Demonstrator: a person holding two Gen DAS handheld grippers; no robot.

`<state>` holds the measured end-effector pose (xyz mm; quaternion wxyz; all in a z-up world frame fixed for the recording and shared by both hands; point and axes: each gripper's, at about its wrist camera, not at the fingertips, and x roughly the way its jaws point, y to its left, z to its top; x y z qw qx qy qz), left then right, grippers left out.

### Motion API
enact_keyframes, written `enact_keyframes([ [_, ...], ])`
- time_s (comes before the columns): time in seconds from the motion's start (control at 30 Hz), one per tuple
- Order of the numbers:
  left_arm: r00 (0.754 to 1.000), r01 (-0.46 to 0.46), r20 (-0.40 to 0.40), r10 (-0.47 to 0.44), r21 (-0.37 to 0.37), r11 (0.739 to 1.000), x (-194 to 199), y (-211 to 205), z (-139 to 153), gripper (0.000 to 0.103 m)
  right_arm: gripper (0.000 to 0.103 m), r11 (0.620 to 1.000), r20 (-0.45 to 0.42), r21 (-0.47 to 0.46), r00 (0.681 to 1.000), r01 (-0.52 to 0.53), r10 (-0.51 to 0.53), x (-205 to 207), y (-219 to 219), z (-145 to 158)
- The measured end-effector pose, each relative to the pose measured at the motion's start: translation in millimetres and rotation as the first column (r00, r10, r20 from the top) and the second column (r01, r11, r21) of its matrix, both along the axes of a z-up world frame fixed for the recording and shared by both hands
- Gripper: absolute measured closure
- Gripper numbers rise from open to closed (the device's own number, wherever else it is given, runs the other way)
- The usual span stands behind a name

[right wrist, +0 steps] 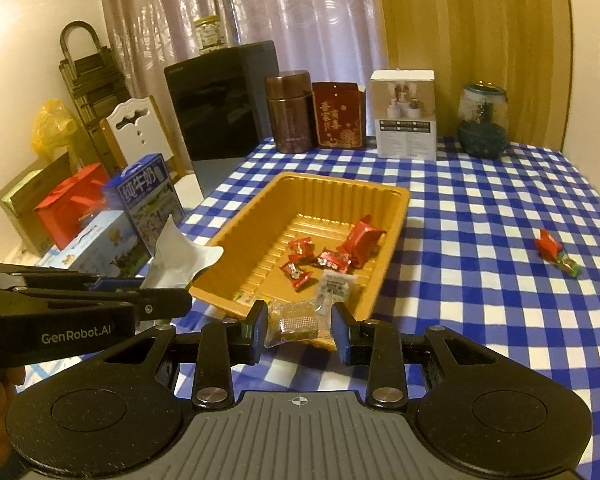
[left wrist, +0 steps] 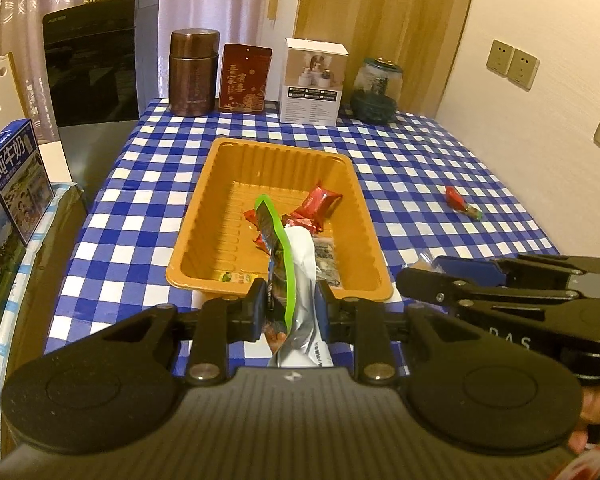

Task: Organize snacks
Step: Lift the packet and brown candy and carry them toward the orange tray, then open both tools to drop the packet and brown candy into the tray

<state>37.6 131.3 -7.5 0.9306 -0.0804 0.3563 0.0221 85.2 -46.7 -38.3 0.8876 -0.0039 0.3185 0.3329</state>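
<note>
An orange plastic tray (left wrist: 342, 184) (right wrist: 396, 204) sits mid-table on the blue checked cloth and holds several red-wrapped candies (left wrist: 320, 202) (right wrist: 362, 238) and a small clear packet (right wrist: 336, 286). My left gripper (left wrist: 292, 306) is shut on a silver snack bag with a green edge (left wrist: 300, 280), upright at the tray's near rim; the bag also shows in the right wrist view (right wrist: 180, 256). My right gripper (right wrist: 298, 330) is shut on a clear-wrapped brown snack (right wrist: 296, 322) just in front of the tray's near edge. A red candy (left wrist: 454, 194) (right wrist: 548, 244) and a green one (right wrist: 570, 266) lie loose to the right.
At the table's back stand a brown canister (left wrist: 192, 74), a red box (left wrist: 244, 78), a white box (left wrist: 314, 82) and a glass jar (left wrist: 376, 90). Milk cartons (left wrist: 16, 176) sit left of the table. A black appliance (right wrist: 224, 100) stands behind left.
</note>
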Motion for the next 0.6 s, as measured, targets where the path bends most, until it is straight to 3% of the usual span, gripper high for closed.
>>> enact_keyframes([
  [0.6, 0.999, 0.038, -0.015, -0.037, 0.029, 0.999, 63.6, 24.4, -4.8, 0.08, 0.068, 1.0, -0.011, -0.016, 1.0, 0.007, -0.008, 67.3, 28.1, -5.0],
])
